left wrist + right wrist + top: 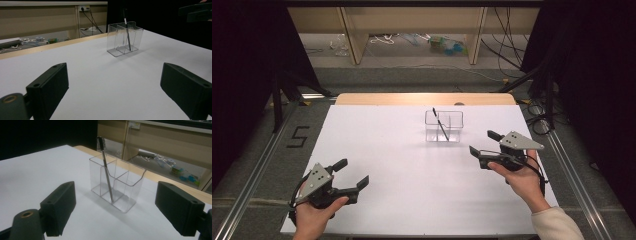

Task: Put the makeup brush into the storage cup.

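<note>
High view: the brush (439, 123) leans in the clear holder (444, 126) near the bench's far edge; the right tongs (482, 143), open and empty, are nearer than the left tongs (353, 172).

Left gripper view: those jaws gape, with the holder (124, 38) far ahead.

Right gripper view: the brush (106, 173) stands nearly upright, just ahead between the jaws.

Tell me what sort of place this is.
Likely a lab or workshop set up for recording handling tasks. A white-covered table stands between dark curtains, loose cables trail over the floor, and a person holds a tool in each hand, left tool and right tool.
</note>
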`<act>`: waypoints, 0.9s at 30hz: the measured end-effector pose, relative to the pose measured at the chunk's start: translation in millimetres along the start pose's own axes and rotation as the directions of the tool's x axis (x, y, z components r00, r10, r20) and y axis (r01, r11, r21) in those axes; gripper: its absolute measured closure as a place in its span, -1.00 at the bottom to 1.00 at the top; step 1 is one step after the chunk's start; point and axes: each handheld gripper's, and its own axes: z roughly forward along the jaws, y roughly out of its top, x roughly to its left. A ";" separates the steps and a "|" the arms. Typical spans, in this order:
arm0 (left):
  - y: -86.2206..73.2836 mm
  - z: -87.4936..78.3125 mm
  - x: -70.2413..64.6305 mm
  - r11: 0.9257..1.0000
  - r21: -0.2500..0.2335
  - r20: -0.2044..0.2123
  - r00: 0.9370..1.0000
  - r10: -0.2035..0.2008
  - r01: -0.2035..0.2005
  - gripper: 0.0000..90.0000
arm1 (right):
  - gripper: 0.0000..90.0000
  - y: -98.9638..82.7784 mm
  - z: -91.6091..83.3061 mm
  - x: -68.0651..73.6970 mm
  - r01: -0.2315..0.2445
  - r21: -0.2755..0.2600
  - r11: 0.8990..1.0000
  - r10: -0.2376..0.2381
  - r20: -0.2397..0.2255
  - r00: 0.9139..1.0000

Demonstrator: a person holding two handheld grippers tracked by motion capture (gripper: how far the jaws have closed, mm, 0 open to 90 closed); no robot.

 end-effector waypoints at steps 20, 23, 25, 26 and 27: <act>0.6 -0.5 1.4 1.000 -0.010 0.003 1.000 0.002 -0.002 -0.83 | -0.61 -34.1 -33.1 7.0 -0.045 0.024 0.999 0.046 -0.054 0.997; 0.7 -0.2 1.1 1.000 -0.014 0.003 1.000 0.001 -0.001 -0.84 | -0.60 -34.7 -33.4 7.1 -0.061 0.014 0.998 0.062 -0.066 0.996; 0.6 -0.3 0.9 1.000 -0.016 0.007 1.000 0.003 -0.003 -0.84 | -0.61 -34.5 -33.0 7.0 -0.038 0.014 0.999 0.039 -0.055 0.998; 0.5 -0.2 1.0 1.000 -0.016 0.007 1.000 0.004 -0.004 -0.84 | -0.61 -34.9 -32.5 8.6 -0.050 0.028 0.998 0.051 -0.069 0.996; 0.3 -0.2 1.2 1.000 -0.014 0.007 1.000 0.005 -0.004 -0.84 | -0.61 -35.4 -31.7 8.7 -0.043 0.029 0.999 0.045 -0.068 0.997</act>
